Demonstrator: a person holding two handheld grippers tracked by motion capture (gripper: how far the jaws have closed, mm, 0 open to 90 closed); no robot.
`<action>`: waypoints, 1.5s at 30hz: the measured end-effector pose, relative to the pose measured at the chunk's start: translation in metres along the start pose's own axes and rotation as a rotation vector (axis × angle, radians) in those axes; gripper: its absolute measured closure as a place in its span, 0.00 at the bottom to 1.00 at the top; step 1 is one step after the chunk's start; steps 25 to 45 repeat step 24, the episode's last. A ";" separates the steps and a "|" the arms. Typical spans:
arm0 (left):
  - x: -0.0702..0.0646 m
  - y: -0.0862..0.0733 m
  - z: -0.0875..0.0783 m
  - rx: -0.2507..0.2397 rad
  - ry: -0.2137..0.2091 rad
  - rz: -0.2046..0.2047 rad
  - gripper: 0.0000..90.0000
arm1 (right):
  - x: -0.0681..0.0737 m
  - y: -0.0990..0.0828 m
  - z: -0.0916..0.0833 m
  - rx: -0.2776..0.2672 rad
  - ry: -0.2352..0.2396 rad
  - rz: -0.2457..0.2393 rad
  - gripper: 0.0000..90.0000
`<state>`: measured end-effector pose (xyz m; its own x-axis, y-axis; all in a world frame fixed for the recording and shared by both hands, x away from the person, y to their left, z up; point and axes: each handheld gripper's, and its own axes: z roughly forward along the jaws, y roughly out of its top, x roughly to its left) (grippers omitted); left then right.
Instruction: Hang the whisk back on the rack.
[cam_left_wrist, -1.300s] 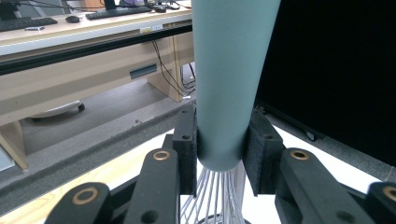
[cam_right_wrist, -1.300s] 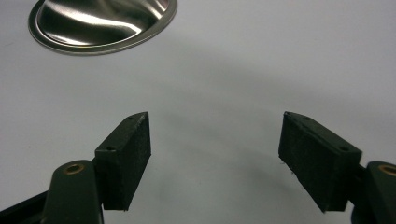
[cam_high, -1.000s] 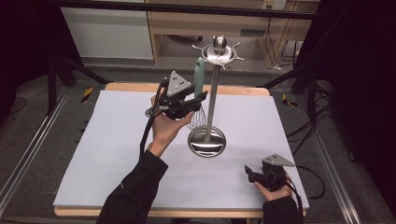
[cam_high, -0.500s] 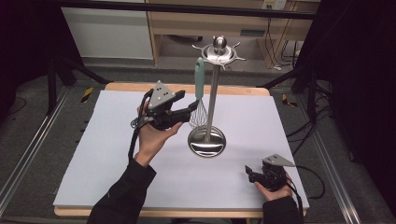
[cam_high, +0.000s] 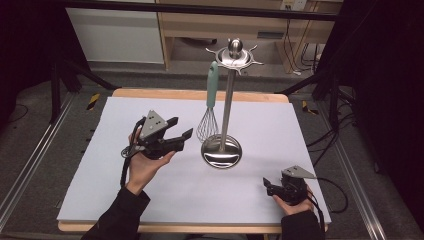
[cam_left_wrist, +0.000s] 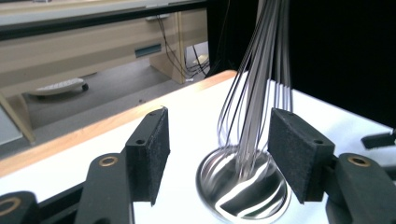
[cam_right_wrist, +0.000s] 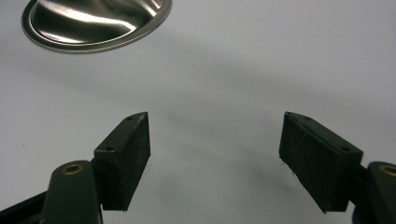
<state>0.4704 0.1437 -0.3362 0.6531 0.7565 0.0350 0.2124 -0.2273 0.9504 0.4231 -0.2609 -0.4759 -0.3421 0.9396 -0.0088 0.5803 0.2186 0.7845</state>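
Note:
A whisk with a teal handle (cam_high: 212, 85) hangs from the top ring of a steel utensil stand (cam_high: 228, 100). Its wires (cam_left_wrist: 254, 93) dangle just above the stand's round base (cam_high: 221, 151). My left gripper (cam_high: 182, 127) is held above the table to the left of the whisk, clear of it. Its jaws have just been opening and stand open. In the left gripper view (cam_left_wrist: 219, 156) the wires show beyond the pads, untouched. My right gripper (cam_high: 266, 186) rests near the table's front right, open (cam_right_wrist: 215, 154) over bare white surface, with the base (cam_right_wrist: 93, 23) ahead.
The white table top (cam_high: 300, 130) has a wooden rim along its far edge. Behind the table are a wooden bench, cables and dark stands. Metal rails run along both sides on the floor.
My left gripper has drawn back from the whisk handle, leftward and down, with its jaws spread wider. The whisk stays hanging on the stand. The right gripper has not moved.

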 end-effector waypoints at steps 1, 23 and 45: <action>0.000 0.000 0.000 0.000 0.000 0.000 0.42 | 0.000 0.000 0.000 0.000 0.000 0.000 0.28; 0.036 -0.109 -0.018 0.213 0.110 -0.076 0.36 | -0.005 -0.003 -0.002 0.025 -0.002 0.017 0.25; 0.038 -0.111 -0.019 0.225 0.114 -0.073 0.35 | -0.005 -0.003 -0.002 0.027 -0.003 0.019 0.25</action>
